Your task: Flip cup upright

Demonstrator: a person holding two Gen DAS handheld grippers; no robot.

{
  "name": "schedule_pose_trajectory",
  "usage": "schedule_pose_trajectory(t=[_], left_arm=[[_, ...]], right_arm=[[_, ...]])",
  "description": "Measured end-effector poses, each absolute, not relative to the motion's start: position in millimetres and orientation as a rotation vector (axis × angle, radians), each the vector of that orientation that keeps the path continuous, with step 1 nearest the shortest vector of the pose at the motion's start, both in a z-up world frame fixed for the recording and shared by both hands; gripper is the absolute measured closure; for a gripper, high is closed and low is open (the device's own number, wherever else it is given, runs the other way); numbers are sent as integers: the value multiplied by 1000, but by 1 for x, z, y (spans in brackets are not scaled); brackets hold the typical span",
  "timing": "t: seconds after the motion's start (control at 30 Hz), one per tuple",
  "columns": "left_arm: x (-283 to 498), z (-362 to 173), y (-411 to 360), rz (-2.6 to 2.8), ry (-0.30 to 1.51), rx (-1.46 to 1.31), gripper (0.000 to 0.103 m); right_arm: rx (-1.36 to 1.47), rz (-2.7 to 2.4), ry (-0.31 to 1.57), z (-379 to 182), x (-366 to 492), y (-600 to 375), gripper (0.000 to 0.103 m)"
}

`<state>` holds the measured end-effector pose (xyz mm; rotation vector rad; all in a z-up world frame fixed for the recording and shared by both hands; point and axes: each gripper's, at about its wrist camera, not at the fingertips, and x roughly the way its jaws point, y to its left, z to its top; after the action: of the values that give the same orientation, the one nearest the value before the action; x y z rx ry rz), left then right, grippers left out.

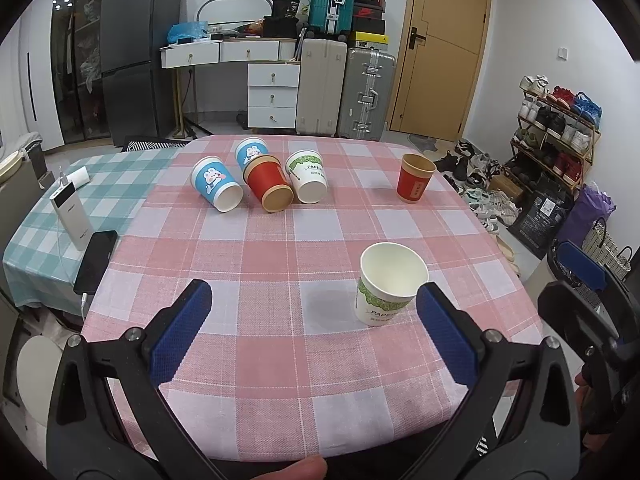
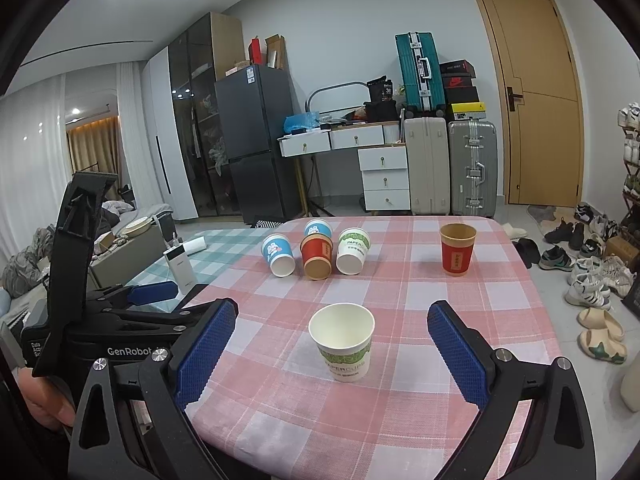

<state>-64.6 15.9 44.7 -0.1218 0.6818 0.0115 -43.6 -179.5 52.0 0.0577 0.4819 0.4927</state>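
Both grippers hung over the near edge of the pink checked tablecloth (image 1: 280,360), empty. The left gripper (image 1: 312,320) had its blue pads spread wide apart with nothing between them; the right gripper (image 2: 332,356) was likewise wide open, framing but not touching the nearest cup. That white-and-green paper cup (image 2: 343,340) stood upright, mouth up, just ahead of the right gripper and close to the right pad of the left one. Judged already done, so the main near risk was a stray pad: either gripper reaching forward could clip its rim and tip it, since an empty paper cup is light and would likely slide or topple on cloth. Farther right, a red cup (image 2: 457,249) also stood upright, well apart from the rest. Toward the far edge lay the remaining work: a blue rabbit-print cup (image 1: 216,186), a red cup on its side (image 1: 269,186) and a white-and-green cup on its side (image 1: 307,178), mouths facing the cameras, packed close together, with a second blue rabbit-print cup (image 1: 250,152) behind them whose pose could not be told. Likely failures there: a wide-open jaw catching two cups at once, a nudged cup rolling off, or a hard squeeze crushing the thin wall. At left, a power bank (image 1: 72,216) and a phone (image 1: 96,260) lay on the green cloth, within sweep of the left arm.
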Motion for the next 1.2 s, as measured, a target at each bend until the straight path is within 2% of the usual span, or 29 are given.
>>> schedule_pose_trajectory(t=[1.2], left_arm=[[-55, 39, 10, 19, 680, -101, 1]], right_arm=[[88, 497, 510, 43, -40, -183, 4]])
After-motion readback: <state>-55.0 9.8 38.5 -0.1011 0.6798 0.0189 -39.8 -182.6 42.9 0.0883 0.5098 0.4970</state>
